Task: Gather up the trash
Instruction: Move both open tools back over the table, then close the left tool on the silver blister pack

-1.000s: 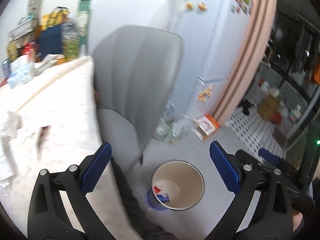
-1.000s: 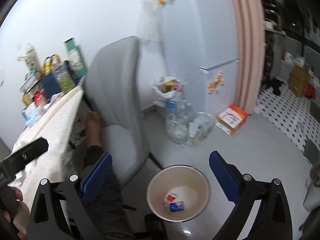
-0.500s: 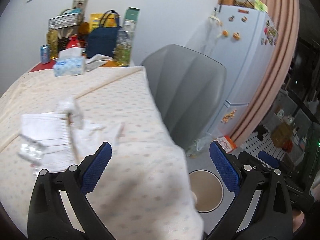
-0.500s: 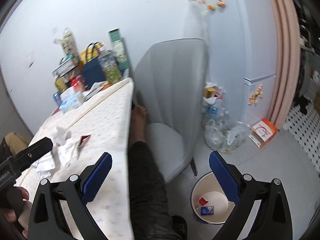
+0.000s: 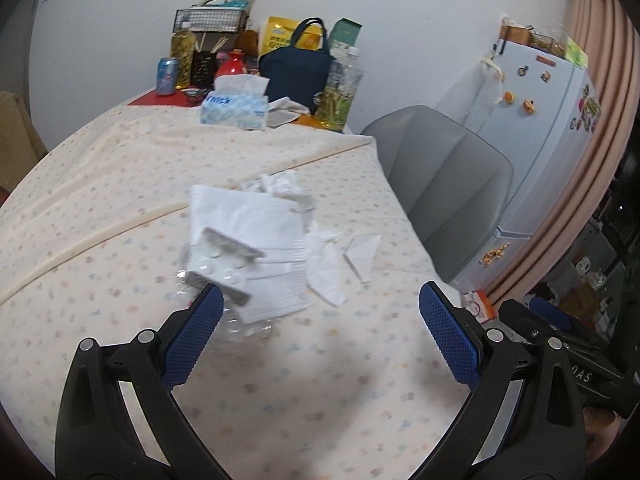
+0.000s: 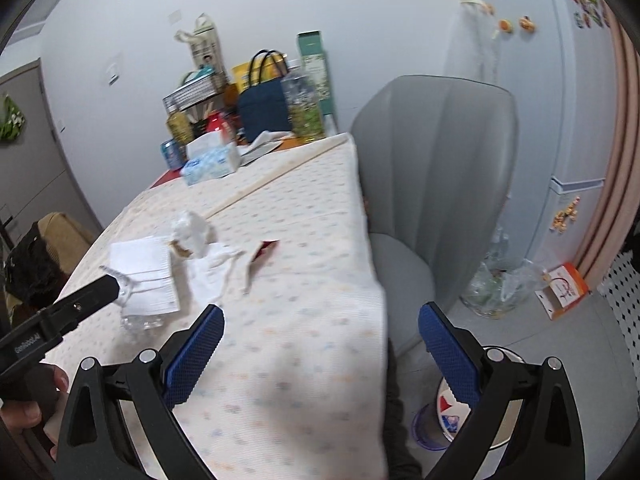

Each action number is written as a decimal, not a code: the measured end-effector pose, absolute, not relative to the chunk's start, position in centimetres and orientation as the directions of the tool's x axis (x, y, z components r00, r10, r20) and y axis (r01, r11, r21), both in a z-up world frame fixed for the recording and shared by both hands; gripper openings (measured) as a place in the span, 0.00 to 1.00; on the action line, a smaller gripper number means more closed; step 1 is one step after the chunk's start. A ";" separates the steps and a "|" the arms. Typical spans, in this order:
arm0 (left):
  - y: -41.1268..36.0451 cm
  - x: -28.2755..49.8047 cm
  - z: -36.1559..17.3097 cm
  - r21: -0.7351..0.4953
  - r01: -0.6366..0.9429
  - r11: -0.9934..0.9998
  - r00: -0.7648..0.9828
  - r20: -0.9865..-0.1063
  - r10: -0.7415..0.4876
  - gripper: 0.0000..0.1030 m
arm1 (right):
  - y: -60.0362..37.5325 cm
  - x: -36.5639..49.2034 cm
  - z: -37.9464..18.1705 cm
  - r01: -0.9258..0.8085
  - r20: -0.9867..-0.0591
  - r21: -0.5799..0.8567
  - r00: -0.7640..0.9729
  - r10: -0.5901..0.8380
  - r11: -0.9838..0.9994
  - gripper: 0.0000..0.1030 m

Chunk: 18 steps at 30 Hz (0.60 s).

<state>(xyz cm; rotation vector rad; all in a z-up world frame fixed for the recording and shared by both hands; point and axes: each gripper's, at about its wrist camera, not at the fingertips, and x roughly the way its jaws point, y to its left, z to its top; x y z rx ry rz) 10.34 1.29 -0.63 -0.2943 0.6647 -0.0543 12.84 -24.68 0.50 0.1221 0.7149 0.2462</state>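
Observation:
Trash lies on the patterned tablecloth (image 5: 120, 184): a white face mask (image 5: 260, 236) with a blister pack (image 5: 224, 260) on it, crumpled tissue (image 5: 288, 188), clear plastic (image 5: 244, 324) and a small folded wrapper (image 5: 362, 254). My left gripper (image 5: 320, 316) is open and empty, just in front of the mask. My right gripper (image 6: 320, 340) is open and empty over the table's right edge. In the right wrist view I see the mask (image 6: 144, 268), tissue (image 6: 190, 232), a red wrapper (image 6: 262, 254) and the waste bin (image 6: 452, 412) on the floor, partly hidden by my right finger.
At the table's far end stand a tissue box (image 5: 236, 110), a navy bag (image 5: 296, 68), a bottle (image 5: 340, 92) and a can (image 5: 167, 76). A grey chair (image 5: 444, 176) is at the right, a fridge (image 5: 540, 120) behind it. Plastic bags (image 6: 496, 284) sit on the floor.
Both grippers swung up and left from the floor bin to the table. The trash pile now lies right in front of my left gripper. Both stay open.

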 end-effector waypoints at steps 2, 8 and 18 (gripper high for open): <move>2.9 9.8 -1.1 -0.295 -0.057 0.954 0.786 -0.602 -0.139 0.94 | -23.2 13.0 0.4 -0.199 -0.642 0.194 0.714 0.278 0.961 0.93; 7.5 8.7 -2.4 -0.328 -0.108 0.938 0.779 -0.614 -0.125 0.93 | -19.2 13.2 0.0 -0.262 -0.661 0.180 0.682 0.314 0.948 0.91; 10.0 9.3 -4.6 -0.365 -0.126 0.922 0.747 -0.646 -0.154 0.72 | -14.9 14.7 -1.4 -0.329 -0.698 0.192 0.616 0.365 0.924 0.74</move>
